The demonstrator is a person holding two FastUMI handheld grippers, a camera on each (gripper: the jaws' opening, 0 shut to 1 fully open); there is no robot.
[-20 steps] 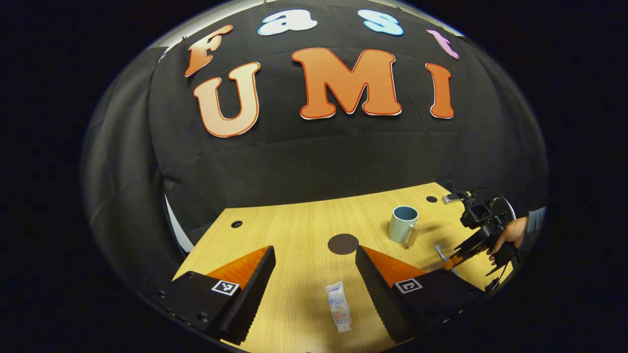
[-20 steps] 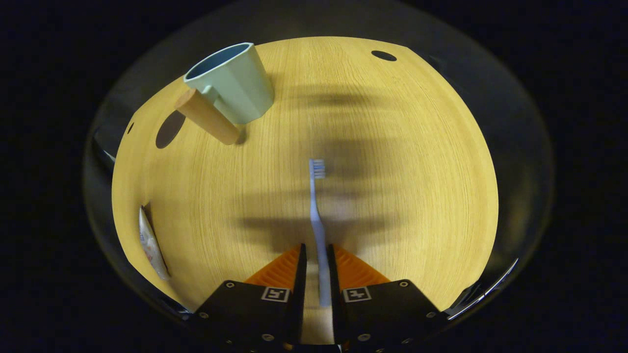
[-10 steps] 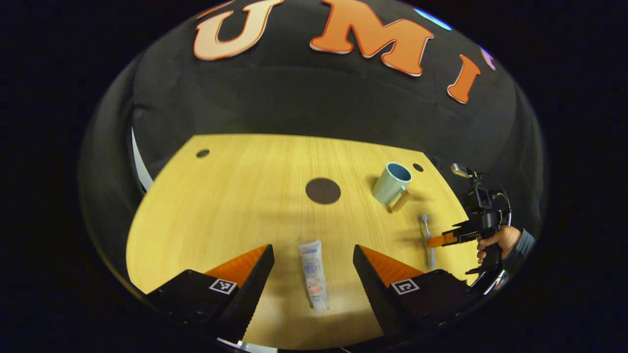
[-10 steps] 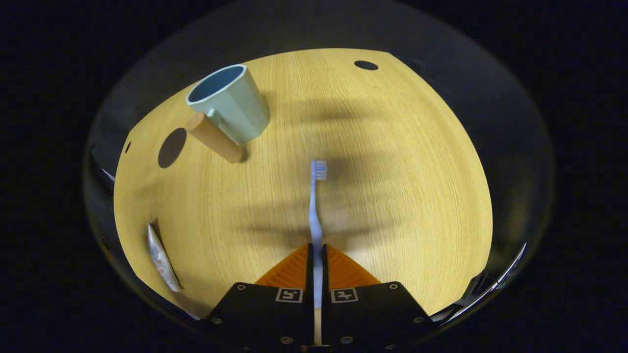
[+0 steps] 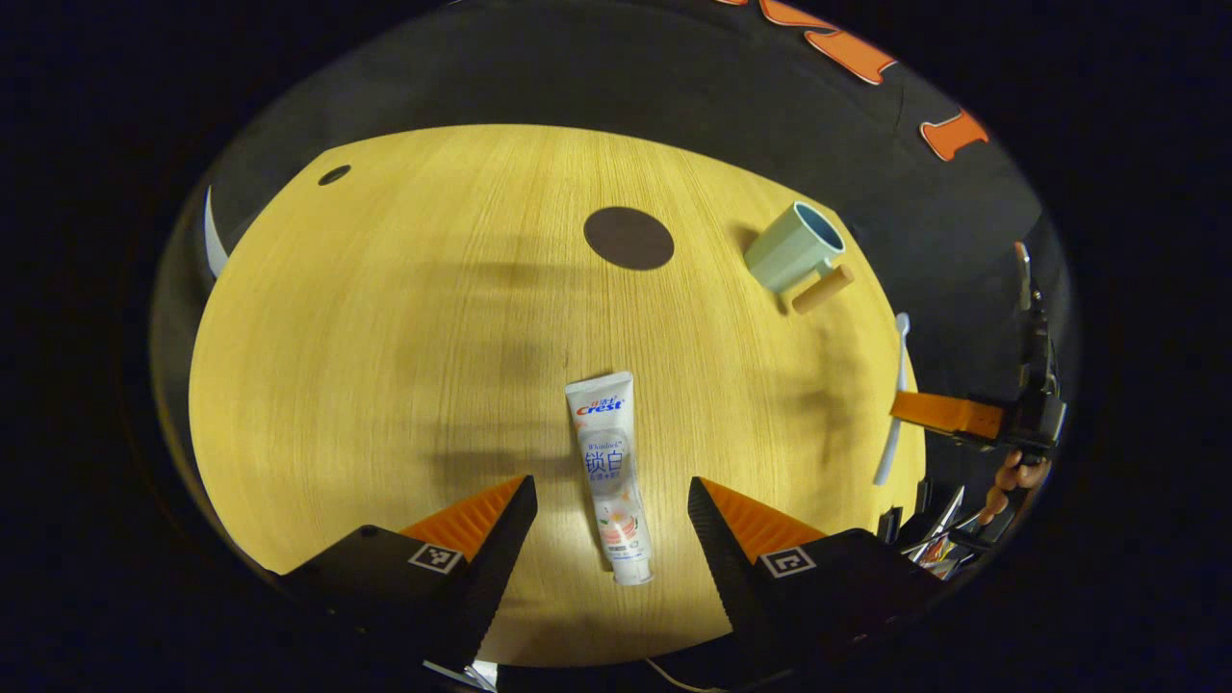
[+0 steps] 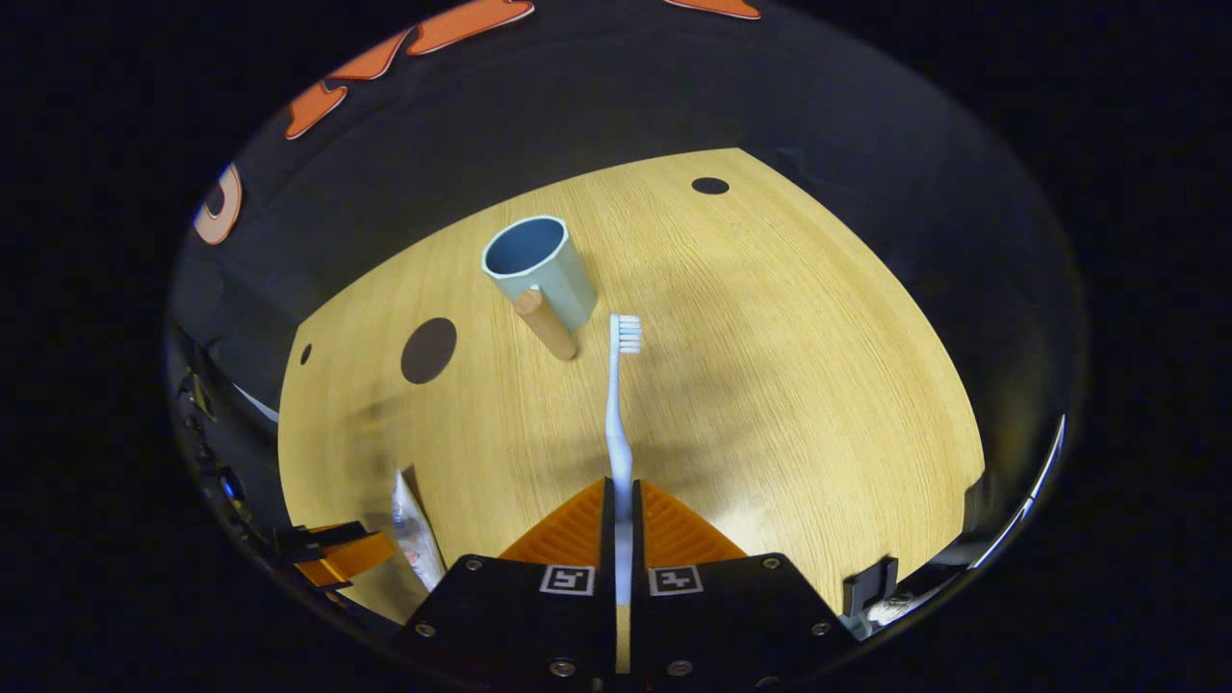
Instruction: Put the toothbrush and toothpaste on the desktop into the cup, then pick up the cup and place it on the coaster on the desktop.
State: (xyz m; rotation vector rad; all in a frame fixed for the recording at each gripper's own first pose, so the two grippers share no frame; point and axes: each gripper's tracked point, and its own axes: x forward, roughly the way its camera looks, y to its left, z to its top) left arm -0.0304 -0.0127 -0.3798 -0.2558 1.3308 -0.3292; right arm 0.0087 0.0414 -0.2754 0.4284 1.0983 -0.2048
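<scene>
Lifted off the desktop (image 6: 770,385) now, the toothbrush (image 6: 617,404) sits clamped in the right gripper (image 6: 622,500), bristles at 12 o'clock beside the cup (image 6: 539,274), ready for dropping in, while the left gripper (image 5: 608,496) hangs with fingers apart astride the toothpaste (image 5: 608,472).

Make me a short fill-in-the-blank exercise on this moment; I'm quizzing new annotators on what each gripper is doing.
1. The right gripper is shut on the ____.
2. The toothpaste lies flat on the desktop between the open fingers of the ____ gripper.
3. The cup stands upright and holds ____.
4. The dark round coaster has ____ on it.

Missing words: toothbrush; left; nothing; nothing
</scene>
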